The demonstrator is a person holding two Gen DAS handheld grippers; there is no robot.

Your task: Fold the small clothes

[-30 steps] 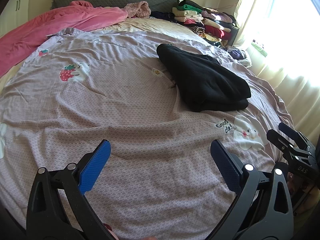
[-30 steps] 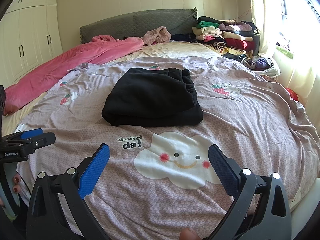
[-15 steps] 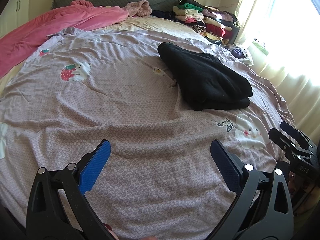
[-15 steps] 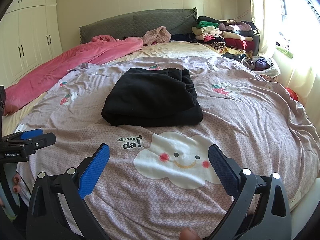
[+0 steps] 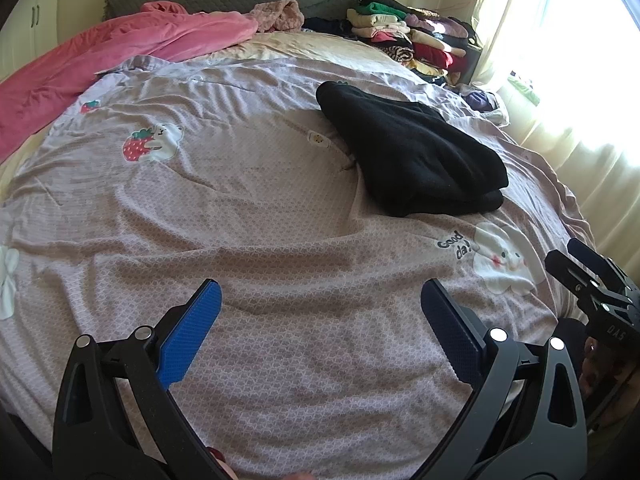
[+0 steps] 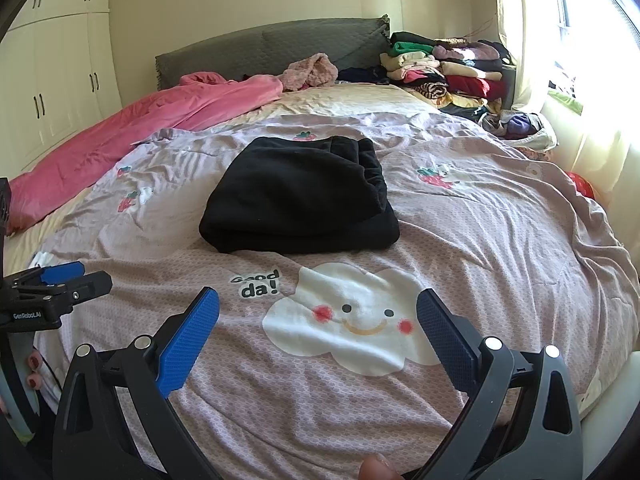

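A folded black garment [image 5: 412, 152] [image 6: 300, 196] lies on the lilac printed bedspread [image 5: 240, 208] [image 6: 500, 240], just beyond the "Good da!" cloud print [image 6: 352, 320]. My left gripper [image 5: 320, 308] hovers open above bare bedspread, well short and to the left of the garment. My right gripper [image 6: 318, 312] is open too, over the cloud print, with the garment straight ahead and nothing between its fingers. Each gripper shows at the edge of the other's view: the right gripper [image 5: 592, 276] and the left gripper [image 6: 60, 284].
A pink duvet [image 6: 140, 128] lies along the bed's left side. Stacked folded clothes [image 6: 440, 68] sit at the far right by the grey headboard [image 6: 272, 48]. A pink fluffy item [image 6: 308, 72] rests near the headboard. White wardrobes [image 6: 52, 80] stand left; a curtained window [image 6: 580, 60] is right.
The left wrist view has shifted slightly, with the garment sitting a little lower in it. Both grippers stay open and the garment has not moved.
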